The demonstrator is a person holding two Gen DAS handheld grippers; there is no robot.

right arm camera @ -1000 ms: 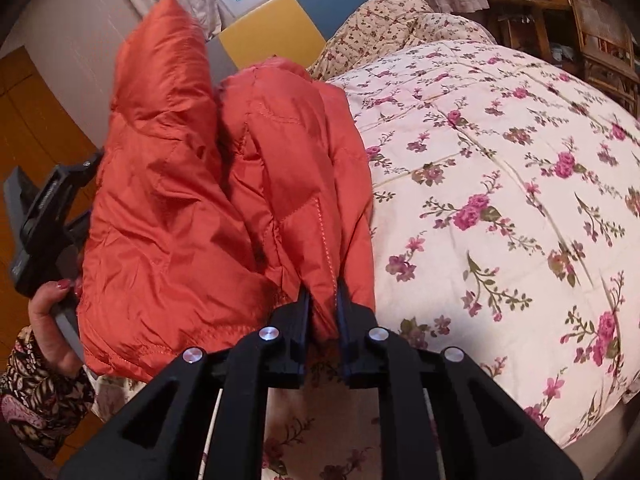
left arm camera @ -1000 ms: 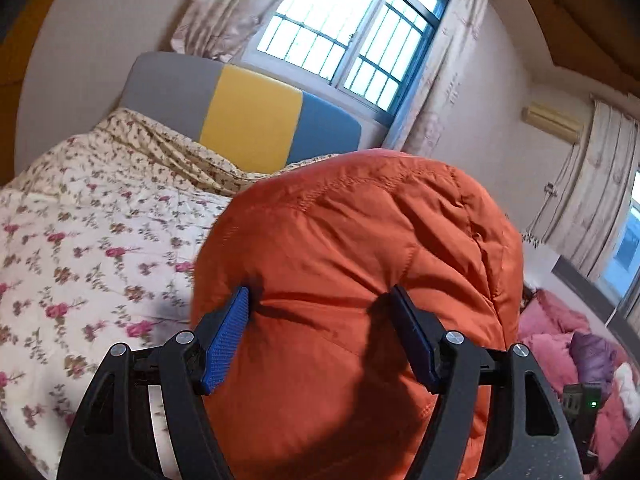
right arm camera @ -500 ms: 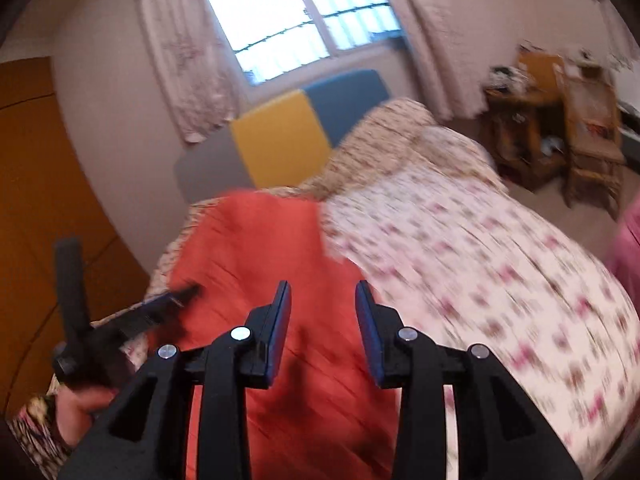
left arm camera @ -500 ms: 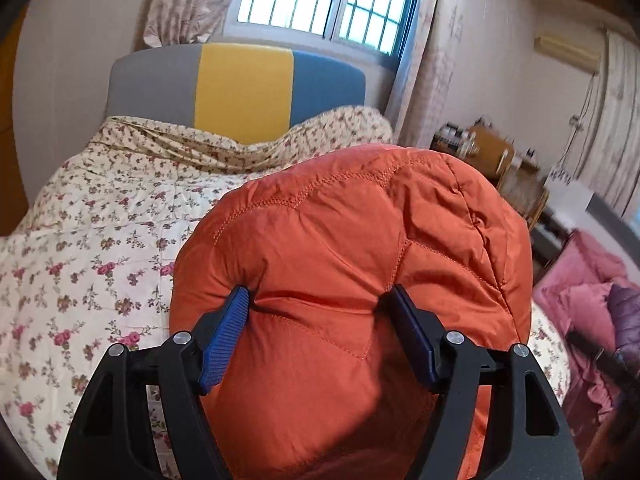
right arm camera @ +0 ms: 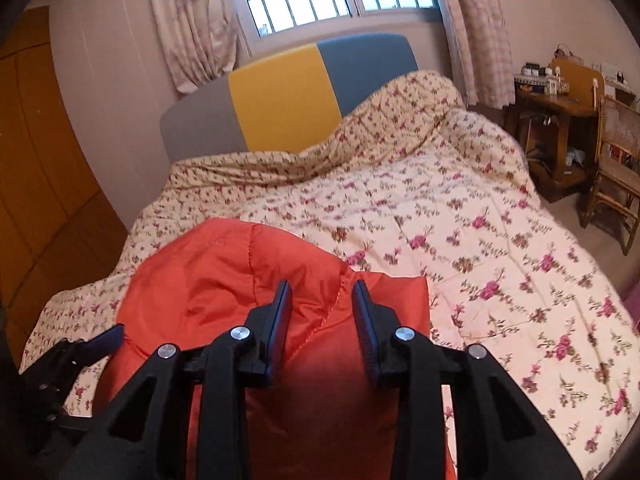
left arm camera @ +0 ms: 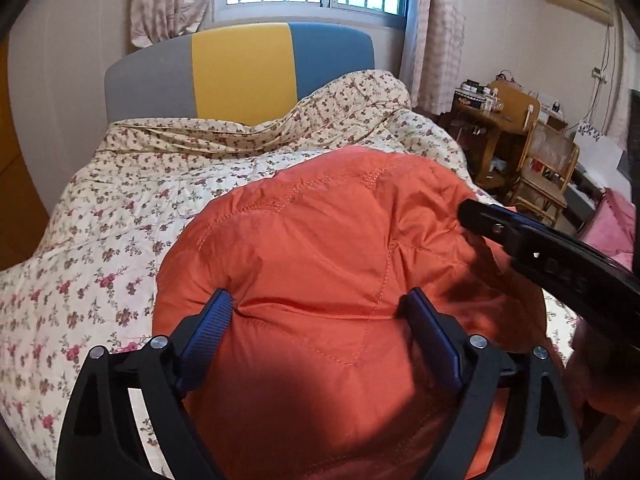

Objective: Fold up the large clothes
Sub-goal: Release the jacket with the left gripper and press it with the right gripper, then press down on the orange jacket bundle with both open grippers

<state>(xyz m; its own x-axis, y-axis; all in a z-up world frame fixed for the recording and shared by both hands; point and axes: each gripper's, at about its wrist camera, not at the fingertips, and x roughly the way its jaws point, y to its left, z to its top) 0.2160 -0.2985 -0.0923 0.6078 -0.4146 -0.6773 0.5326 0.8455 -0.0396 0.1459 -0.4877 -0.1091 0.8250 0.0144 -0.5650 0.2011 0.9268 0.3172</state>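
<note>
An orange quilted puffer jacket (left arm camera: 328, 264) lies bunched at the near end of the bed. My left gripper (left arm camera: 320, 312) stands wide, its blue pads (left arm camera: 208, 328) pressing a thick puffy fold of the jacket on both sides. In the right wrist view the jacket (right arm camera: 224, 276) lies on the floral quilt, and my right gripper (right arm camera: 322, 304) is open just above it, nothing between its fingers. The right gripper also shows in the left wrist view (left arm camera: 552, 256) at the jacket's right edge. The left gripper shows in the right wrist view (right arm camera: 76, 356) at the lower left.
The bed has a floral quilt (right arm camera: 460, 216) and a grey, yellow and blue headboard (left arm camera: 240, 72). A wooden desk and a rattan chair (left arm camera: 548, 176) stand to the right. A wooden wardrobe (right arm camera: 36, 160) is on the left. Pink fabric (left arm camera: 616, 224) lies at the far right.
My right gripper let go of the jacket, opened and swung to face the headboard. The jacket has come down from hanging onto the bed. My left gripper keeps its hold.
</note>
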